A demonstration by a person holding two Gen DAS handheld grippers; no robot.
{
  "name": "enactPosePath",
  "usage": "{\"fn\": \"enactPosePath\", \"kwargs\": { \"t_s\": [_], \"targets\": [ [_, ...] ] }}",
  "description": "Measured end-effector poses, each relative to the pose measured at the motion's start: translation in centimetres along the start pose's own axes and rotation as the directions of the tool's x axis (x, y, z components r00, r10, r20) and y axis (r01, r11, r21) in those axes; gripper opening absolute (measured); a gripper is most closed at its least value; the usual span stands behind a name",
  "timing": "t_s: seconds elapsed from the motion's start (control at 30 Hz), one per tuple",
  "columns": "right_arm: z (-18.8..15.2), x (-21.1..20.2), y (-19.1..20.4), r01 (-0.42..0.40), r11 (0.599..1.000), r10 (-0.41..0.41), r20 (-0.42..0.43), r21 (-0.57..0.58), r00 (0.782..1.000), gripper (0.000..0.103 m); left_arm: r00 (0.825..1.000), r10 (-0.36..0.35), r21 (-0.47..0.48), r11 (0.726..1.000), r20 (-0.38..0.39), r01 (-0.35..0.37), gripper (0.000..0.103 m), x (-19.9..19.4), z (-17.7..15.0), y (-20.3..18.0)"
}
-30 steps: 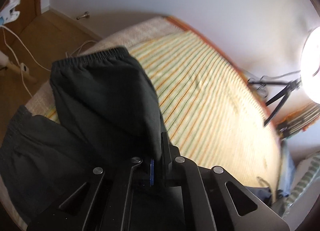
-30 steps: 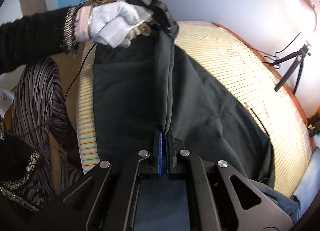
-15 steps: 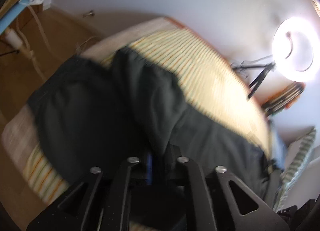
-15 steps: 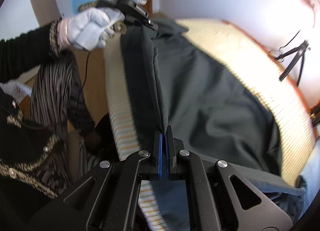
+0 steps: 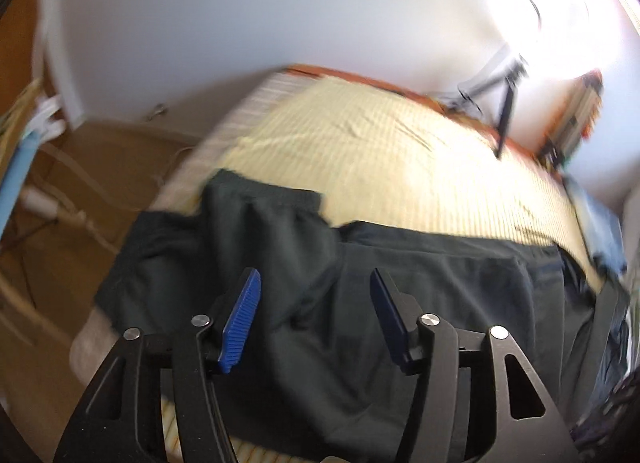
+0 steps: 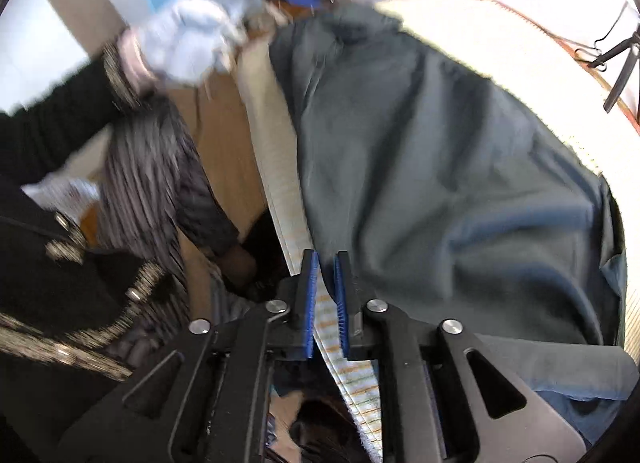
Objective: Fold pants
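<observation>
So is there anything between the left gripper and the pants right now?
Nothing visible. The left gripper, its jaws opening with nothing clamped between them, looks straight at the dark pants lying on the striped bed. Only air separates them.

- Left gripper: jaws opening, blue pads well apart, nothing pressed between them; angled downward.
- Left hand: pale glove, wrapped round the gripper's handle at far left in the right wrist view; dark sleeve with trimmed cuff behind it.
- Right gripper: jaws opening, narrow gap between blue pads, no grip; angled downward.
</observation>
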State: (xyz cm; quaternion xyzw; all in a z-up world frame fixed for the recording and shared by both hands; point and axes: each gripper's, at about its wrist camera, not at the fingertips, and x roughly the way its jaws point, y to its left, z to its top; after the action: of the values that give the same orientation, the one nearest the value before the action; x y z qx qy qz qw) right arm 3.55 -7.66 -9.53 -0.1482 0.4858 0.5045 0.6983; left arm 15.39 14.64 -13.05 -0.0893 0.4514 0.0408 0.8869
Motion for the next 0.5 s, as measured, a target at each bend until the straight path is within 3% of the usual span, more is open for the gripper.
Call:
{"fn": "enactPosePath", "kwargs": {
  "t_s": [0.03,0.1,0.27,0.5],
  "targets": [
    [0.9,-0.9,-0.8,0.028,1.000,-0.028,0.037,0.014,0.999,0.039,1.000,0.011,0.028,1.000,-0.013,-0.010,0.057,0.7,0.3,-0.5],
    [2.3,-1.9,-1.8,0.067,0.998,-0.068,0.086,0.021,0.994,0.046,0.997,0.049,0.080,0.996,-0.052,-0.045,0.057,2.7,0.6,-1.5],
    [5.9,-1.7,-5.5,0.143,0.989,-0.147,0.123,0.038,0.981,0.046,0.988,0.124,0.083,0.990,-0.097,-0.116,0.056,6.1,1.2,-0.8],
    [10.8,3.2,-9.3,0.185,0.982,-0.186,0.089,0.027,0.978,0.046,0.988,0.102,0.014,0.995,-0.113,-0.101,0.056,7.2,1.1,1.0]
  ]
}}
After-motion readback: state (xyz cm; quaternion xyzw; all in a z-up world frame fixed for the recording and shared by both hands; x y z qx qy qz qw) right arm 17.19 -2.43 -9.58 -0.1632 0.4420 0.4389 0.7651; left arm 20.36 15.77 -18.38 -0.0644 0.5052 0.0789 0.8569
